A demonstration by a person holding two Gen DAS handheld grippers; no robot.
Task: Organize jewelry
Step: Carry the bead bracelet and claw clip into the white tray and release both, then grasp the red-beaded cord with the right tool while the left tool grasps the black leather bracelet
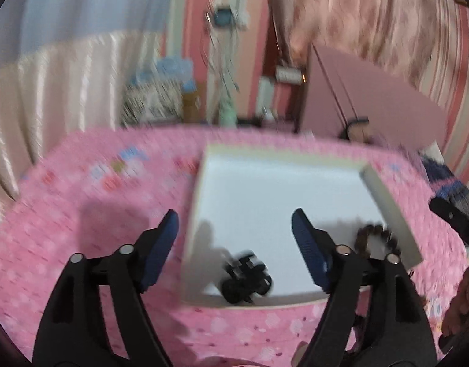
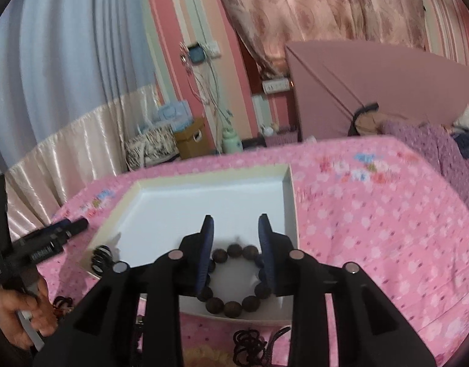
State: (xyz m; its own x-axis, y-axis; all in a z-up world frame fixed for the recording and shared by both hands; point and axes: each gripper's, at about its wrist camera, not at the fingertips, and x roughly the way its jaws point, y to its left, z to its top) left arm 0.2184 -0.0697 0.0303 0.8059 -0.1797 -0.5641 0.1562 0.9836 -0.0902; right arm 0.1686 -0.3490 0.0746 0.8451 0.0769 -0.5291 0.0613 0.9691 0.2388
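Note:
A shallow white box lies on the pink patterned cloth; it also shows in the right wrist view. A black hair clip lies in its near left corner, seen as a dark item at the box edge in the right wrist view. A brown bead bracelet lies in the near right corner, also in the left wrist view. My left gripper is open and empty above the clip. My right gripper is open, its fingers on either side of the bracelet, just above it.
Dark knotted cords lie on the cloth in front of the box. The pink cloth spreads to the right. A pink headboard, curtains and boxes stand behind. The left gripper's body is at the box's left.

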